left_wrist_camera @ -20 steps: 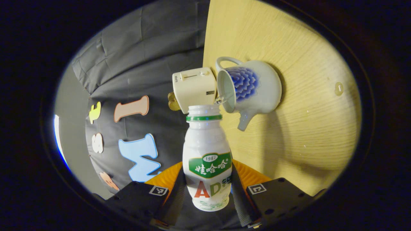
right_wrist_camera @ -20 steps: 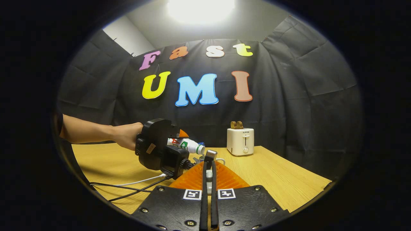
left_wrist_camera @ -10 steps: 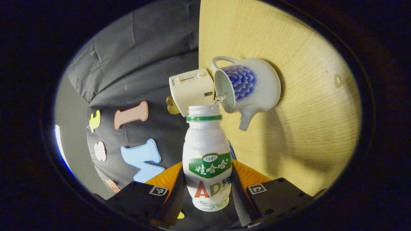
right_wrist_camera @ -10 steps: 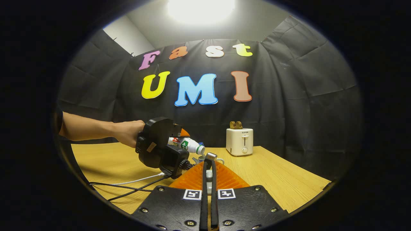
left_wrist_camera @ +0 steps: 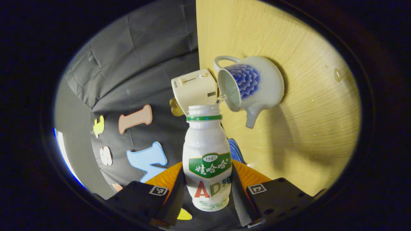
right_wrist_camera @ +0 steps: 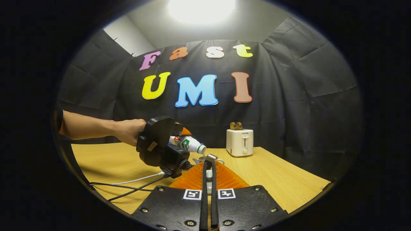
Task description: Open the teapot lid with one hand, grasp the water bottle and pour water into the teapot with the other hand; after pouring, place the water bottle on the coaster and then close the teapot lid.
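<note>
1. Between the left claw's (left_wrist_camera: 207,189) two fingers sits the water bottle (left_wrist_camera: 207,160), capless, both fingers pressed on its sides, mouth aimed at the teapot (left_wrist_camera: 253,86).
2. Teapot stands on the counter (left_wrist_camera: 305,128), lid off, opening just beyond the bottle mouth; a thin stream of water (left_wrist_camera: 221,98) bridges the two.
3. Right gripper view: bottle (right_wrist_camera: 189,144) tilted mouth-down over the teapot (right_wrist_camera: 205,158), held by a hand (right_wrist_camera: 128,131) on the left claw's body.
4. Right claw (right_wrist_camera: 208,173) nearly closed on a small white piece, probably the teapot lid (right_wrist_camera: 209,175); cannot tell for sure.
5. Toaster (right_wrist_camera: 239,141) stands at the counter's far edge, behind the teapot; cables (right_wrist_camera: 128,186) trail across the counter.
</note>
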A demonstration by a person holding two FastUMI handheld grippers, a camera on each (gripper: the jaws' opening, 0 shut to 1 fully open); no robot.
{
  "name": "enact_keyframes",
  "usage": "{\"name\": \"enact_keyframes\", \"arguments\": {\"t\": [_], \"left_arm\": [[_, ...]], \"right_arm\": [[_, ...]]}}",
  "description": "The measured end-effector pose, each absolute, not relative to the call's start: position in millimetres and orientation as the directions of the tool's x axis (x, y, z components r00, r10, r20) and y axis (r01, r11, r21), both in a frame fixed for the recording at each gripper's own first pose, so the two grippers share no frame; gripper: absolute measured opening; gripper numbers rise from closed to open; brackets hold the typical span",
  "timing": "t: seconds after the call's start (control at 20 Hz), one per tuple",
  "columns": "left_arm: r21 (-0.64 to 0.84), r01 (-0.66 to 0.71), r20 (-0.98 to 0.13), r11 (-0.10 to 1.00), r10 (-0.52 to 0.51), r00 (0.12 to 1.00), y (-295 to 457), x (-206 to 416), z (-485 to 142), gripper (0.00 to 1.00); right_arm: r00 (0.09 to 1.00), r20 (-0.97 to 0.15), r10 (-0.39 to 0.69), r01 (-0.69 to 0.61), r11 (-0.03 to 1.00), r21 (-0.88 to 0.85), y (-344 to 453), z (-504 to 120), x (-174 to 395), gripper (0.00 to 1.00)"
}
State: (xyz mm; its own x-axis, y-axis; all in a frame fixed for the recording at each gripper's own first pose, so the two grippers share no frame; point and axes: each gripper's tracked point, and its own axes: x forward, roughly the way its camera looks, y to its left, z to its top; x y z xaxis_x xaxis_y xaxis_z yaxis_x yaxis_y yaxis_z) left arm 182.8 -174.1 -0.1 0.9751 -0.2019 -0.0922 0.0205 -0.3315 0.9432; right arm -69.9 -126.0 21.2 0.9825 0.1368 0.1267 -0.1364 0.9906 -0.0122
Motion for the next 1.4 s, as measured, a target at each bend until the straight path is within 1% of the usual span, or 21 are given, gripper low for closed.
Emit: {"name": "enact_keyframes", "arguments": {"t": [0.05, 0.1, 0.15, 0.25, 0.3, 0.45, 0.5, 0.65, 0.7, 0.75, 0.8, 0.9, 0.95, 1.05, 1.1, 1.4], "left_arm": [[0.941, 0.016, -0.089, -0.338, -0.202, 0.975, -174.1, 182.2, 1.5, 0.75], [0.940, 0.014, -0.087, -0.340, -0.202, 0.976, -173.9, 183.2, 2.5, 0.80], [0.939, 0.011, -0.086, -0.344, -0.203, 0.976, -174.6, 183.9, 2.7, 0.75], [0.934, 0.002, -0.079, -0.356, -0.201, 0.976, -174.7, 183.1, 5.6, 0.75], [0.932, 0.000, -0.078, -0.363, -0.200, 0.977, -175.0, 182.8, 7.0, 0.80], [0.924, -0.012, -0.071, -0.382, -0.201, 0.977, -177.2, 181.8, 10.3, 0.80], [0.922, -0.013, -0.070, -0.386, -0.201, 0.977, -177.3, 181.4, 11.0, 0.75], [0.919, -0.030, -0.059, -0.394, -0.212, 0.975, -180.4, 180.8, 12.7, 0.75], [0.918, -0.040, -0.055, -0.396, -0.225, 0.973, -184.0, 180.5, 13.7, 0.80], [0.917, -0.041, -0.057, -0.397, -0.232, 0.971, -186.3, 180.8, 12.8, 0.75], [0.916, -0.043, -0.058, -0.400, -0.237, 0.970, -188.6, 180.3, 12.4, 0.80], [0.906, -0.046, -0.061, -0.420, -0.239, 0.969, -191.5, 176.3, 12.3, 0.70], [0.906, -0.044, -0.065, -0.422, -0.240, 0.969, -192.1, 176.4, 11.4, 0.75], [0.906, -0.044, -0.064, -0.421, -0.240, 0.969, -192.1, 177.8, 9.4, 0.75], [0.906, -0.048, -0.061, -0.421, -0.242, 0.968, -191.5, 178.0, 9.8, 0.80], [0.904, -0.051, -0.058, -0.425, -0.240, 0.969, -191.5, 176.5, 11.8, 0.80]], "right_arm": [[0.982, 0.129, 0.137, -0.136, 0.991, -0.013, -126.4, 21.9, -70.3, 0.04], [0.982, 0.130, 0.136, -0.136, 0.991, -0.013, -126.7, 22.1, -70.6, 0.04], [0.982, 0.130, 0.138, -0.137, 0.990, -0.013, -126.2, 22.5, -71.1, 0.04], [0.981, 0.132, 0.139, -0.138, 0.990, -0.014, -125.6, 23.4, -71.7, 0.04], [0.981, 0.135, 0.138, -0.137, 0.990, -0.015, -125.9, 24.4, -72.4, 0.04], [0.980, 0.141, 0.137, -0.136, 0.991, -0.018, -125.9, 25.8, -73.6, 0.04], [0.980, 0.143, 0.137, -0.136, 0.991, -0.018, -125.8, 26.8, -73.9, 0.04], [0.980, 0.144, 0.138, -0.137, 0.990, -0.019, -125.6, 27.2, -74.1, 0.04], [0.980, 0.143, 0.140, -0.139, 0.990, -0.017, -125.7, 27.3, -74.2, 0.04], [0.979, 0.145, 0.145, -0.144, 0.989, -0.014, -124.8, 28.4, -74.1, 0.04], [0.979, 0.147, 0.144, -0.144, 0.989, -0.013, -125.3, 28.9, -74.5, 0.04], [0.978, 0.153, 0.143, -0.141, 0.990, -0.019, -125.9, 29.7, -75.2, 0.04], [0.978, 0.152, 0.142, -0.141, 0.990, -0.019, -126.0, 29.8, -74.6, 0.04], [0.978, 0.151, 0.142, -0.141, 0.990, -0.017, -126.9, 28.9, -75.4, 0.04], [0.978, 0.151, 0.142, -0.141, 0.990, -0.014, -126.8, 29.9, -75.2, 0.04], [0.979, 0.145, 0.146, -0.146, 0.989, -0.015, -125.7, 28.2, -73.6, 0.04]]}}
